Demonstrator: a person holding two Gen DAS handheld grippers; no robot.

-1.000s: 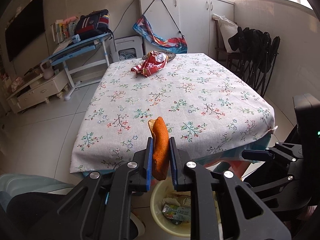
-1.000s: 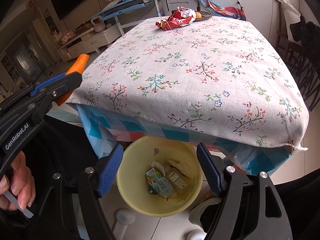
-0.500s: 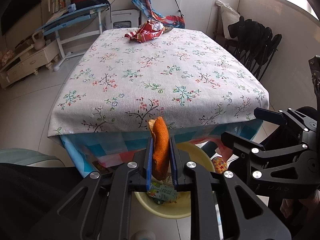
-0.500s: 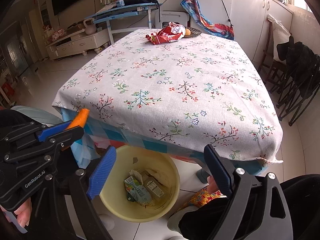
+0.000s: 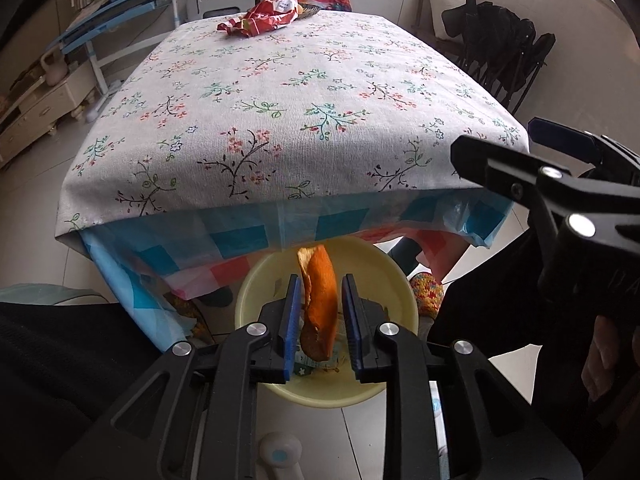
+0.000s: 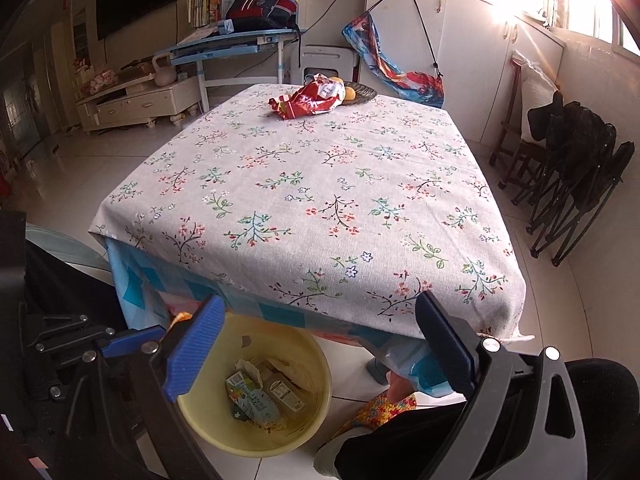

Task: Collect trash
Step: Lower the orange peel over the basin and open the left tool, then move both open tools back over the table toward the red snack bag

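Note:
An orange peel (image 5: 318, 300) hangs upright between the blue pads of my left gripper (image 5: 320, 282), directly over the yellow bin (image 5: 400, 292) on the floor. The jaws are opening, and a gap shows between the peel and the right pad. My right gripper (image 6: 320, 306) is opening wide with nothing between its fingers, above the bin's (image 6: 320, 364) far rim at the table edge. Several drink cartons (image 6: 256, 396) and paper scraps lie in the bin. A crumpled red snack bag (image 6: 308, 96) (image 5: 260, 18) rests at the table's far end.
The table with its floral cloth (image 6: 320, 184) overhangs the bin. A shallow basket with a fruit (image 6: 360, 92) sits behind the bag. Black folding chairs (image 6: 580, 160) lean at the right wall. A person's slippered foot (image 6: 380, 404) is beside the bin.
My left gripper came down from table height to just over the bin, and its pads have parted from the peel. The right gripper's jaws spread wider and its view tilted up over the table.

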